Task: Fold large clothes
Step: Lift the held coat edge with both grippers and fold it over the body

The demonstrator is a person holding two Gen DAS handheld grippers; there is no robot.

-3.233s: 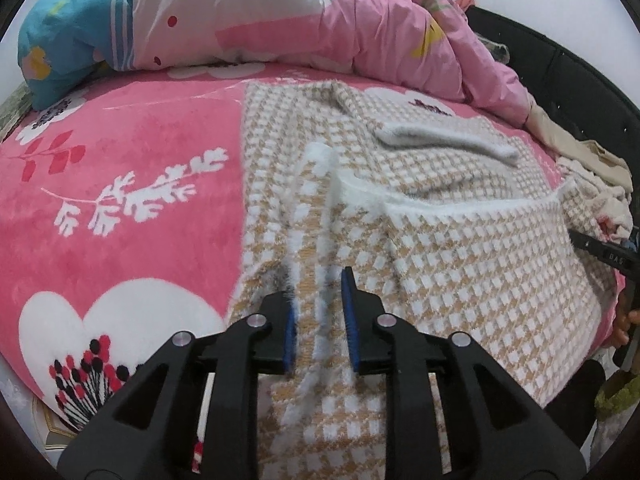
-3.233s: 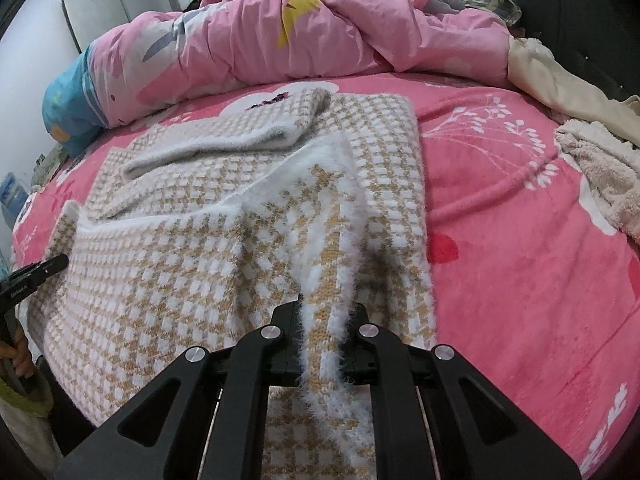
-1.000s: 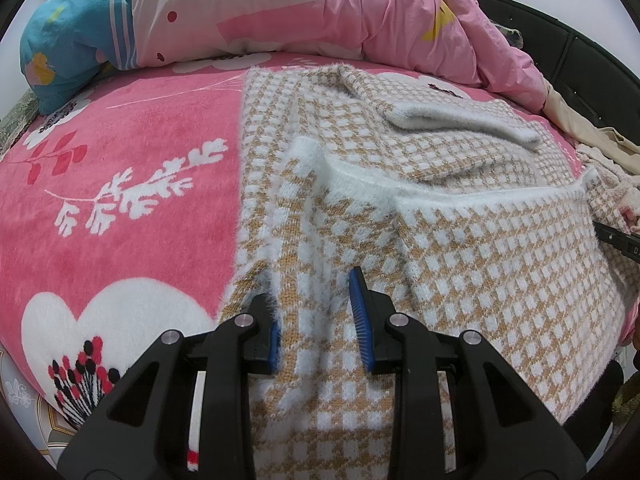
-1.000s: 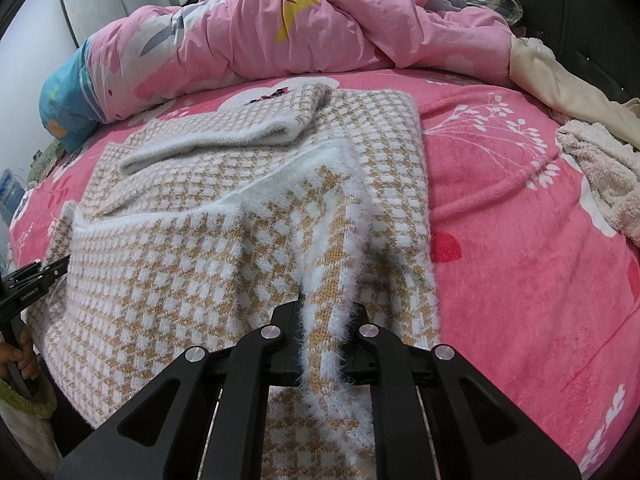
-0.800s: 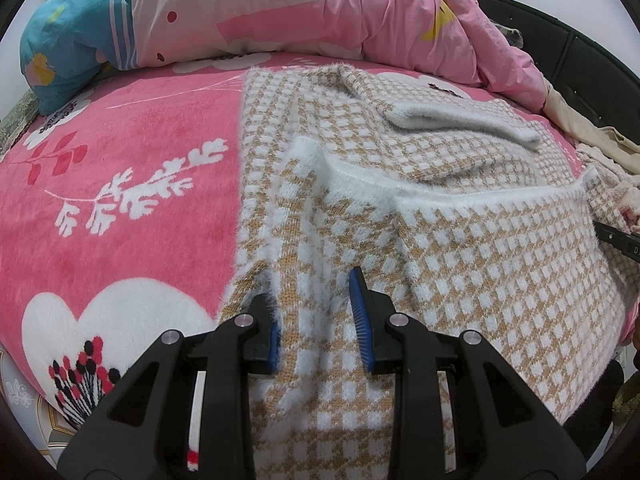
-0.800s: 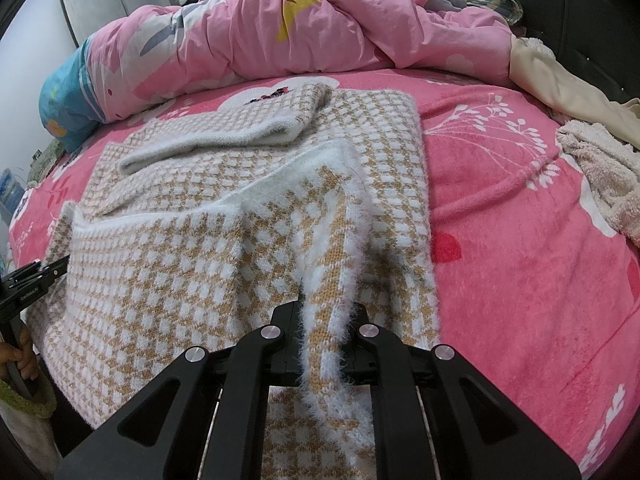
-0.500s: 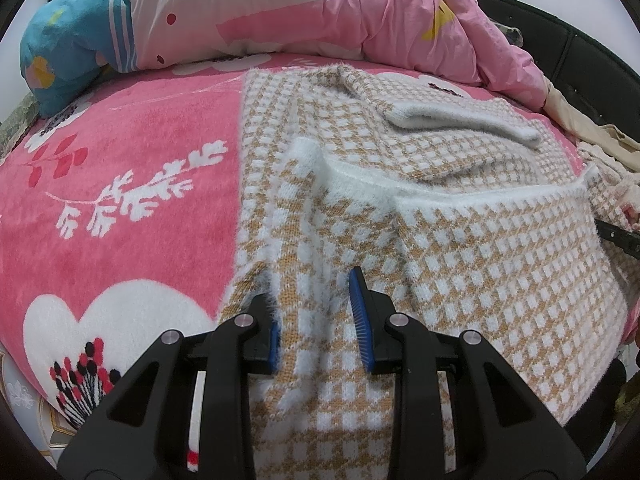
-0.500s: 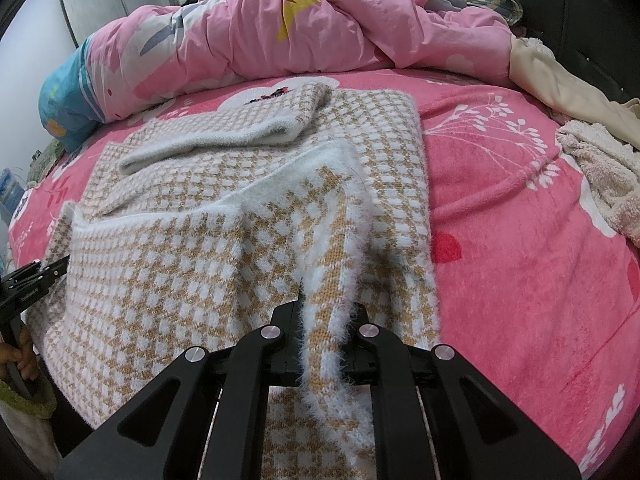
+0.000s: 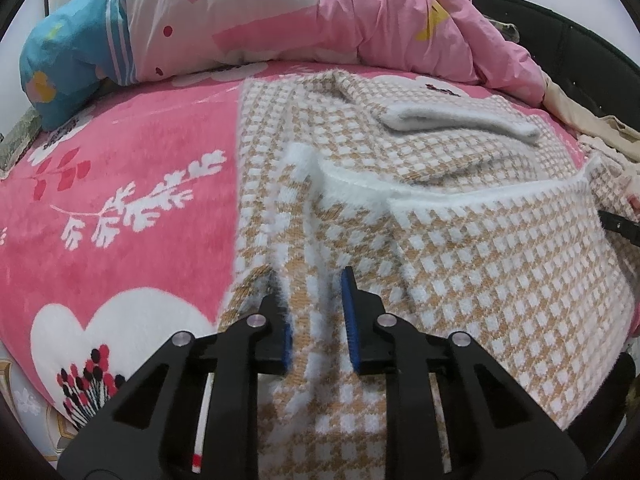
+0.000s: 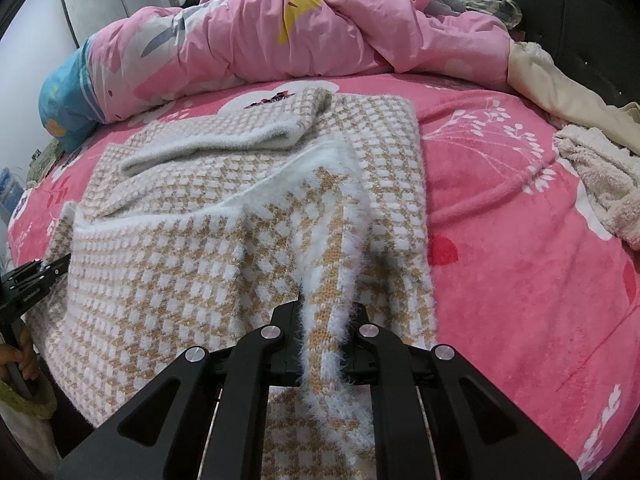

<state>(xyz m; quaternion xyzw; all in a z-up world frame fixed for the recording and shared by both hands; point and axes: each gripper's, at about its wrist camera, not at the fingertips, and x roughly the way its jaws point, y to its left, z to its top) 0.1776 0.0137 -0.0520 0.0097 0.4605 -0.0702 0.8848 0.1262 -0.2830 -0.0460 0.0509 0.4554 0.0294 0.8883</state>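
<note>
The sweater (image 9: 472, 264) is big and fluffy, with small tan and white checks, and it lies spread out flat on the pink bed blanket (image 9: 120, 208). One sleeve (image 9: 460, 124) is folded across the top part of the sweater. The bottom part of the sweater is folded up over the middle, and its white fuzzy edge (image 10: 256, 192) runs across the sweater like a line.

The right gripper (image 10: 326, 316) is pinching one corner of that folded-up part. Its two black fingers are squeezed tight on a strip of the checked knit, and the strip sticks up between them. The left gripper (image 9: 316, 320) is at the other corner of the sweater. Its fingers are spread apart, with blue pads (image 9: 349, 316) on the inside. The knit lies between the fingers, but they are not squeezing it.

Next to the sweater, the blanket has white flowers, a white branch (image 9: 140, 204) and a white heart (image 9: 116, 320) on it. Behind the sweater is a heap of puffy pink quilt (image 10: 304, 28) with a blue end (image 9: 68, 60). On the far side of the sweater from the heart lie a cream cloth (image 10: 560, 88) and a fuzzy pale towel (image 10: 600, 180). A dark headboard (image 10: 580, 12) stands behind those.
</note>
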